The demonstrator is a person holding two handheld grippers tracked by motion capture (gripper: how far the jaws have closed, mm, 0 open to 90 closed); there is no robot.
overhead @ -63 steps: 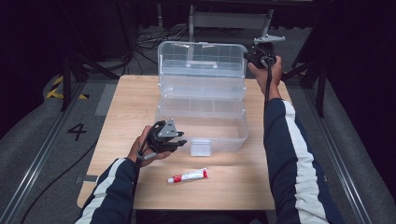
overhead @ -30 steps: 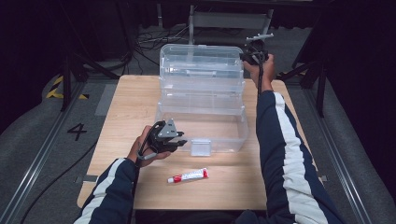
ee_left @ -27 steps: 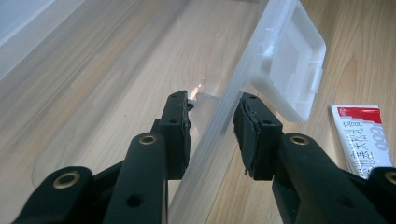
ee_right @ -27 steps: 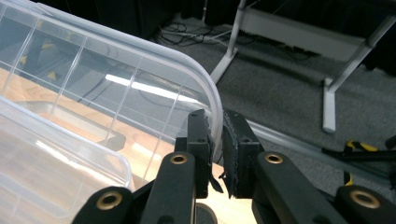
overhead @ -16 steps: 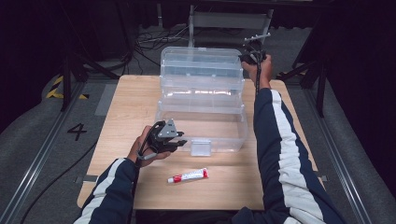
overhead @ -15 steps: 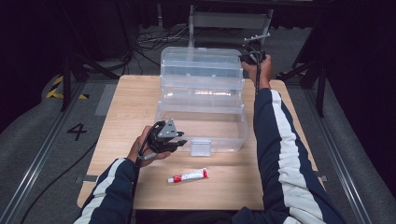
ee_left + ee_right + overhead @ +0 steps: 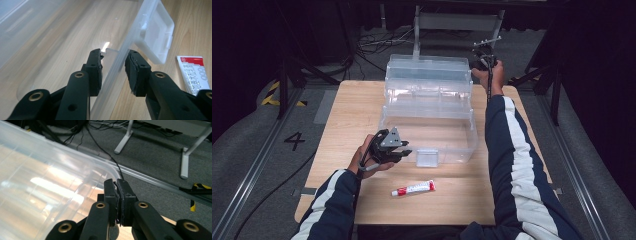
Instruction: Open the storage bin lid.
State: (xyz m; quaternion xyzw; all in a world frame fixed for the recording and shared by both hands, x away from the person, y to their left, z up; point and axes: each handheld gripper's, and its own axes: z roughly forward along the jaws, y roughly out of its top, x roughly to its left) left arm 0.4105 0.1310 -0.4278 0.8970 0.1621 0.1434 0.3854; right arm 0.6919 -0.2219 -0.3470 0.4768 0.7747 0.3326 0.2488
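We saw a wooden desk [image 7: 347, 115] carrying a large clear plastic box [image 7: 427, 125], which we take as our landmark; its lid [image 7: 428, 75] stood raised at the box's far side. The left hand-held gripper [image 7: 404, 151] sat at the box's near wall, beside the latch [image 7: 428, 158]. In the left gripper view its jaws straddled that clear wall [image 7: 117, 62], one pad inside the box and one outside, with narrow gaps showing on both sides, so we judged it released rather than clamped. The right hand-held gripper [image 7: 479, 55] was at the far right corner of the lid; its jaws had just been closing and stood clenched together, and we could not tell whether any of the lid's edge lay between the pads [image 7: 119, 192]. A small red-and-white tube [image 7: 414, 188] lay on the desk just in front of the box.
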